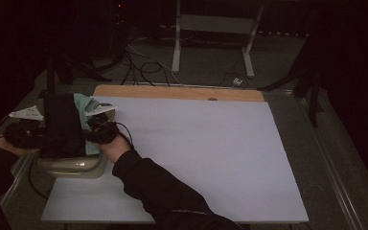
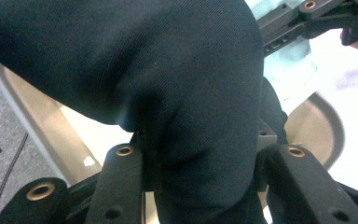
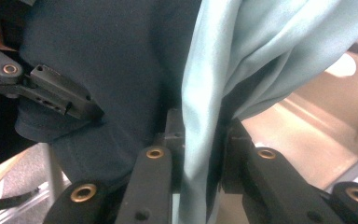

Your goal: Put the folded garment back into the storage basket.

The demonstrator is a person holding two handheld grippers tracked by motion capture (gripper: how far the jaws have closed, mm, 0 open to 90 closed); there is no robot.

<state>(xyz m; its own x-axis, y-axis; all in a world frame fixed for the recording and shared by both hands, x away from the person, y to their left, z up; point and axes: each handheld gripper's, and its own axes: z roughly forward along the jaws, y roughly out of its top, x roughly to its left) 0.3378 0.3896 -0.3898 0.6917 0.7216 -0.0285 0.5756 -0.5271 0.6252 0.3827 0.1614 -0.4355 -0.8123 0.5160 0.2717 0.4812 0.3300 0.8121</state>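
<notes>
High view: above the near edge, facing forward and down over the tabletop (image 1: 196,153).
Gripper views: pressed close, facing each other.
Shared: dark cloth (image 2: 168,84) and basin (image 3: 307,135) at the left edge.

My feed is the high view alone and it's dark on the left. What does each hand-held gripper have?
Observer: The left hand-held gripper is shut on black cloth.
Operator: And the right one?
Observer: The right hand-held gripper is shut on pale blue cloth, which hangs between its jaws.
Operator: What lies under them?
Observer: A beige tub; its inside shows below the blue cloth.
</notes>
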